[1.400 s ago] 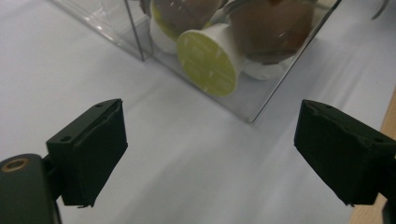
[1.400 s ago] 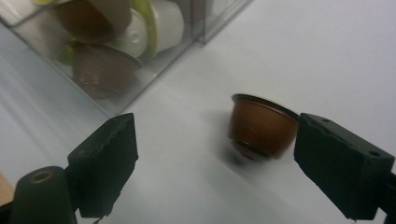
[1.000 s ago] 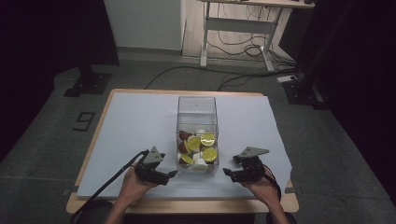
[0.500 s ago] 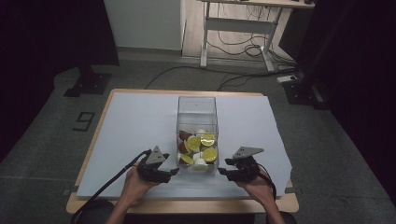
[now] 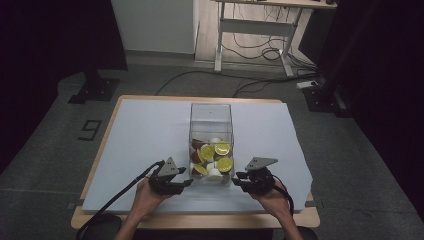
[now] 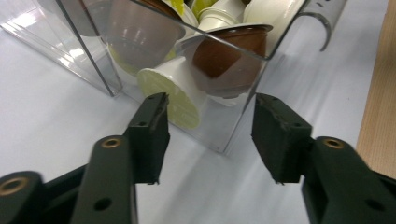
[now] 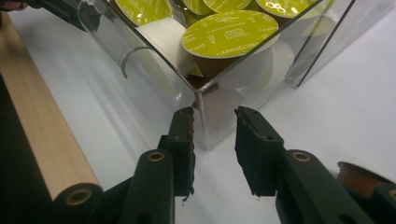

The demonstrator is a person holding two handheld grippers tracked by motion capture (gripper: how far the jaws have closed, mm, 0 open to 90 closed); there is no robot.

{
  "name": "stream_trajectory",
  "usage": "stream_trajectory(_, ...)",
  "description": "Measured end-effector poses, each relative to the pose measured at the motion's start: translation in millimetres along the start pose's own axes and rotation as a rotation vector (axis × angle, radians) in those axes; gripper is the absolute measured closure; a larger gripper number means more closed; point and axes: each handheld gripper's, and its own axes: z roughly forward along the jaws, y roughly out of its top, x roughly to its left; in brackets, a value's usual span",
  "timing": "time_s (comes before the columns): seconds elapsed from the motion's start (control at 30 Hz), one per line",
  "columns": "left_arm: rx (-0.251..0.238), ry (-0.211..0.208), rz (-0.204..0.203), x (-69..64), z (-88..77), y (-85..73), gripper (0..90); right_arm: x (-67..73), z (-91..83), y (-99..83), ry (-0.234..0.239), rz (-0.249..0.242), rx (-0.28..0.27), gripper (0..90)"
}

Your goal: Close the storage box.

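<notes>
Box (image 5: 211,117): clear, glossy hard plastic, smooth walls. Capsules (image 7: 229,28): smooth plastic cups, brown or white, with satin yellow-green foil lids. Tabletop (image 7: 32,116): pale wood edge, matt, under a smooth white matt sheet (image 5: 145,135). Left tongs (image 6: 208,128) and right tongs (image 7: 214,140): matt black plastic, rough worn pads.

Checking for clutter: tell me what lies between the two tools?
In the high view, the clear box's near end, full of capsules.
</notes>
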Motion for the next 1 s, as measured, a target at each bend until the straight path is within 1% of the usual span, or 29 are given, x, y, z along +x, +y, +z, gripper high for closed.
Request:
stream_trajectory(0.1, 0.002, -0.01, 0.0, 0.7, 0.9, 0.8, 50.2, 0.6, 0.9, 1.5, -0.003, -0.009, 0.003, 69.3)
stream_trajectory(0.13, 0.0, -0.009, -0.001, 0.4, 2.0, 1.5, 53.0, 0.8, 1.9, 2.2, -0.009, -0.013, 0.004, 70.8)
stream_trajectory(0.27, -0.002, -0.002, 0.0, 0.6, 3.3, 2.8, 57.9, 0.0, 3.8, 4.5, -0.028, -0.016, -0.002, 71.6)
stream_trajectory(0.3, -0.005, -0.001, -0.002, 1.1, 3.3, 3.1, 57.9, 0.0, 3.8, 4.5, -0.028, -0.016, -0.002, 71.6)
stream_trajectory(0.4, -0.023, 0.006, -0.013, 2.9, 2.6, 4.2, 62.2, -1.6, 4.5, 7.7, -0.037, -0.01, -0.017, 71.6)
stream_trajectory(0.53, -0.034, 0.007, -0.02, 5.2, 2.5, 5.2, 63.5, -2.3, 6.1, 9.2, -0.035, -0.011, -0.016, 71.5)
stream_trajectory(0.6, -0.038, 0.009, -0.024, 5.8, 3.4, 5.3, 64.1, -2.2, 8.2, 9.9, -0.049, -0.012, -0.011, 71.5)
stream_trajectory(0.7, -0.042, 0.015, -0.024, 7.2, 4.3, 5.5, 64.6, -2.4, 8.9, 10.5, -0.053, -0.008, -0.012, 71.5)
stream_trajectory(0.8, -0.042, 0.011, -0.022, 8.2, 4.4, 5.7, 64.7, -1.8, 8.5, 10.6, -0.067, -0.009, -0.009, 71.5)
stream_trajectory(0.83, -0.043, 0.008, -0.022, 8.5, 4.6, 5.6, 64.7, -1.5, 7.4, 10.5, -0.073, -0.011, -0.009, 71.5)
stream_trajectory(0.87, -0.044, 0.007, -0.022, 9.5, 5.1, 6.0, 64.7, -0.9, 3.7, 10.0, -0.09, -0.009, -0.014, 71.5)
stream_trajectory(0.9, -0.044, 0.007, -0.022, 9.5, 5.1, 6.0, 65.0, -0.9, 3.7, 10.0, -0.09, -0.009, -0.014, 71.5)
stream_trajectory(0.97, -0.049, 0.015, -0.03, 10.1, 7.0, 6.6, 66.1, -2.3, -3.7, 8.2, -0.079, 0.014, -0.027, 69.9)
stream_trajectory(1.0, -0.049, 0.016, -0.032, 10.6, 8.0, 7.3, 66.1, -2.3, -3.7, 8.2, -0.079, 0.014, -0.027, 69.9)
